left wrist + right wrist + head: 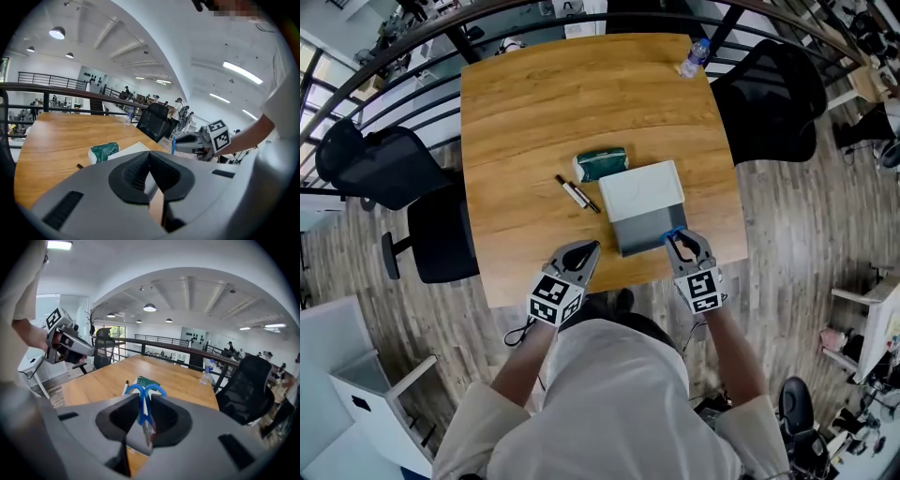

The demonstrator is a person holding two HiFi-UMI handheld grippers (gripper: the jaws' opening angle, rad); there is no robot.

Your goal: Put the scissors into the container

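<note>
- Two checks before I commit: what am I holding, and where does it sit against the container [639,231]?
- Your right hand-held gripper [678,246] is clamped on the scissors [145,393]. The blades run back between the jaws and the blue loops stick out ahead. In the head view the loops hang at the container's near right corner, just at its edge, above the surface [534,103].
- And my left hand-held gripper [580,254]?
- Pinched together on nothing, at the near edge of the surface, left of the container and apart from it.
- Then I judge the step in hand is the carry over the opening. How do I do it cleanly?
- Bring the loops inward, toward the middle of the grey well and away from the wall. Tip them down so they lead, and go low before you let go, so the scissors slide in rather than bounce off the rim. I take the white panel [642,187] on the far side to be the lid, so don't overshoot onto it.
- Anything in the way?
- The green pouch [602,162] and the marker [577,194] lie beyond the container to the left, off your line. Your left one could steady the box if it skids, though that is only my guess.
</note>
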